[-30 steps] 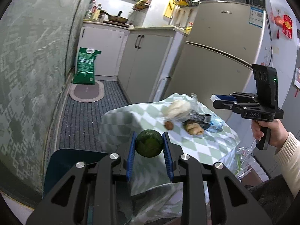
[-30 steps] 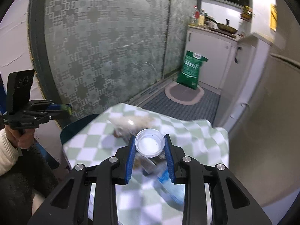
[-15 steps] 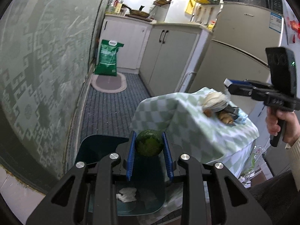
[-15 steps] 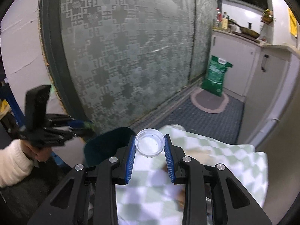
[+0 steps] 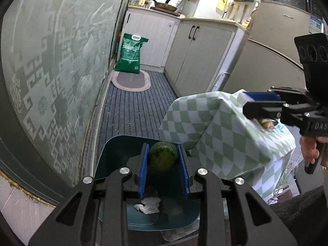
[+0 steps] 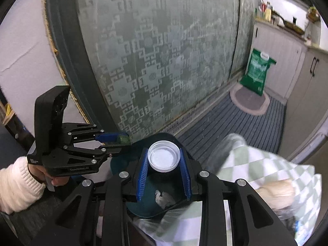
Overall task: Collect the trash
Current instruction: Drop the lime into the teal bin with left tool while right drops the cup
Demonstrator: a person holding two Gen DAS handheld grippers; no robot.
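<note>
Blue-padded jaws of the left gripper [image 5: 163, 165] are seen, in the left wrist view, clenched on a green round fruit [image 5: 163, 159], one pad on each flank. The fruit is held directly above the open teal bin [image 5: 114, 157], in which a crumpled white tissue [image 5: 148, 205] already lies. The fruit is judged firm, moderately heavy and smooth-skinned; a grip across its widest part, as taken here, is considered sound, though some slip is possible if the wrist is tilted steeply. A table under a green checked cloth [image 5: 215, 127] stands just beside the bin to the right, with further scraps on it, partly hidden. The right gripper [image 5: 264, 104] is noted above that table, held in a hand [image 5: 311, 149].

In the right wrist view, the right gripper [image 6: 164, 169] is found closed on a white plastic lid [image 6: 163, 156], the pads bearing on its ribbed rim at opposite sides. The lid is judged light, stiff and unlikely to break; the ribbing gives good purchase, and the rim is the proper place of hold. The lid is held over the bin [image 6: 164, 141], whose dark interior and the tissue [image 6: 164, 198] are visible below the jaws. The left gripper [image 6: 121, 140] is seen at the bin's far side, green showing between its pads, with a cream sleeve [image 6: 18, 188] behind it. Release of either item is judged not yet made.
</note>
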